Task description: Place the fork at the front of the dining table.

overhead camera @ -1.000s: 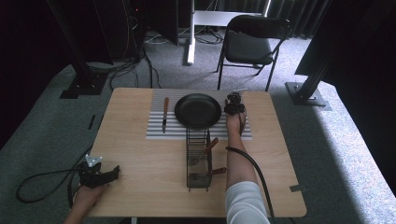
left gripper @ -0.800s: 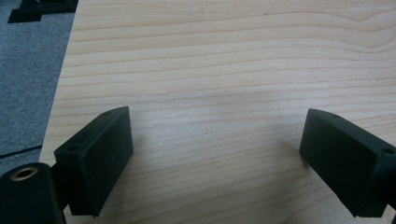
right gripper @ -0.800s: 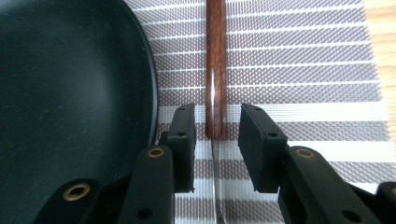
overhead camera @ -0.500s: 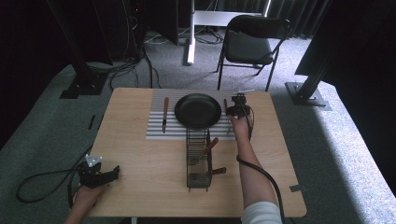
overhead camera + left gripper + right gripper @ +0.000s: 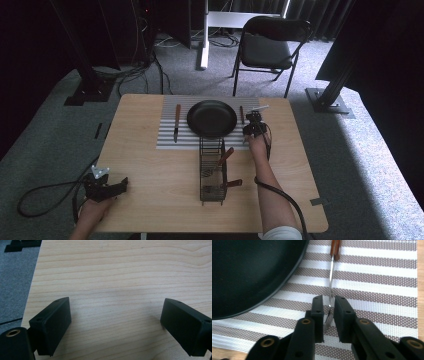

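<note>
A fork point(image 5: 331, 280) with a brown handle point(image 5: 241, 114) lies along the striped placemat point(image 5: 374, 290), just right of the black pan point(image 5: 212, 118). My right gripper point(image 5: 328, 315) has just been closing and now stands shut on the fork's metal end near the tines, with the handle pointing away from it. In the high view this gripper point(image 5: 253, 125) sits at the pan's right rim. My left gripper point(image 5: 115, 322) rests open over bare wood at the table's near left corner point(image 5: 117, 185), with nothing between its jaws.
A brown-handled knife point(image 5: 176, 122) lies on the placemat point(image 5: 167, 140) left of the pan. A black wire caddy point(image 5: 212, 170) with a few utensils stands mid-table, close to my right forearm. A chair point(image 5: 267, 47) stands behind the table.
My right hand has shifted a little beside the pan's right rim, back toward me. The left gripper has stayed put.
</note>
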A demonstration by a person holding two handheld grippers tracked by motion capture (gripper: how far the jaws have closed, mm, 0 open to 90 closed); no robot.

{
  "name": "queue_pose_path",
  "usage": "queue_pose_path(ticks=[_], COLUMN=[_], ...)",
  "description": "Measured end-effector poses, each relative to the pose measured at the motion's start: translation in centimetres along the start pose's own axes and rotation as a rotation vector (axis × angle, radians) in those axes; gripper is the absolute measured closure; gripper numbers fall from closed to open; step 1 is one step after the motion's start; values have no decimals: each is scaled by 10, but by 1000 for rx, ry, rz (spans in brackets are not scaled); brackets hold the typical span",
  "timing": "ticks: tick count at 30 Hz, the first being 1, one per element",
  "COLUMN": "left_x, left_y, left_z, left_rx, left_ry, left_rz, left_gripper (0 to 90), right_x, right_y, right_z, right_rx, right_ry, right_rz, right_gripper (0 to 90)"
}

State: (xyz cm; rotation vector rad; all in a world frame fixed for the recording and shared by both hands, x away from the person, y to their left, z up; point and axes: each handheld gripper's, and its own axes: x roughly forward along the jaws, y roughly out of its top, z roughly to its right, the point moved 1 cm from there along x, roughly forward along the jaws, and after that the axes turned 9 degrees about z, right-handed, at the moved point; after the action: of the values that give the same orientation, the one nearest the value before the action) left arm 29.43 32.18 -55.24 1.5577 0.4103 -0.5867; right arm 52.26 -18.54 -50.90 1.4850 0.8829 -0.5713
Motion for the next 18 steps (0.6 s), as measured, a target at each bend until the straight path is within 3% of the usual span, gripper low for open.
queue_pose_path(ticks=[1, 7, 11, 18], left_x=[0, 0, 0, 0], left_y=[0, 0, 0, 0], left_z=[0, 0, 0, 0], left_rx=[0, 0, 0, 0], left_ry=[0, 0, 0, 0], left_rz=[0, 0, 0, 0], left_gripper=[95, 95, 95, 95], right_x=[1, 0, 2, -2], right_y=[-1, -2, -6, -13], right_z=[2, 17, 26, 35], right_rx=[4, 72, 91, 120], right_ry=[-4, 9, -4, 15], right_rz=[-2, 24, 16, 31], right_gripper=[843, 862, 809, 720])
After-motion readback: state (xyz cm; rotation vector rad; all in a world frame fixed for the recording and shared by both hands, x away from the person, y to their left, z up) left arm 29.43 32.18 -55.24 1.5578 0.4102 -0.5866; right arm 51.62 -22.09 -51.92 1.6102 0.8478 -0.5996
